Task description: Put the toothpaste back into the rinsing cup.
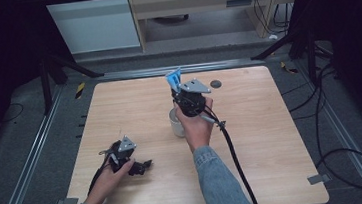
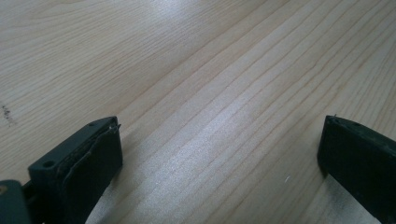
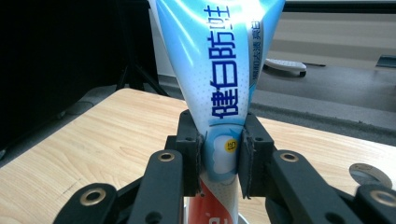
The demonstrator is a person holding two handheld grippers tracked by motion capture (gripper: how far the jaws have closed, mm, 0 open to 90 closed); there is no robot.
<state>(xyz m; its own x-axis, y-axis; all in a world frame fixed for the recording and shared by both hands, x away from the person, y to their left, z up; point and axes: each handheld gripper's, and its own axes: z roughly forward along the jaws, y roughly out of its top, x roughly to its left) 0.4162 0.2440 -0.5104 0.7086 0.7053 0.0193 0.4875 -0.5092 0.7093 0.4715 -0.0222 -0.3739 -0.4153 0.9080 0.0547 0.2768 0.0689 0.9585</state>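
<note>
While the left gripper (image 1: 142,165) lay low on the wooden tabletop (image 1: 120,113) with its fingers (image 2: 88,154) spread wide around bare wood, the right gripper (image 3: 223,154) held a blue-and-white toothpaste tube (image 3: 219,60) upright, fingers pinching its lower body, directly above a white cup (image 1: 176,125) near the middle.

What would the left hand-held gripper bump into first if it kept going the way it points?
Most likely the wooden table. The left hand-held gripper is open and angled down at bare wood, with nothing between its jaws, though how close it is cannot be judged.
</note>
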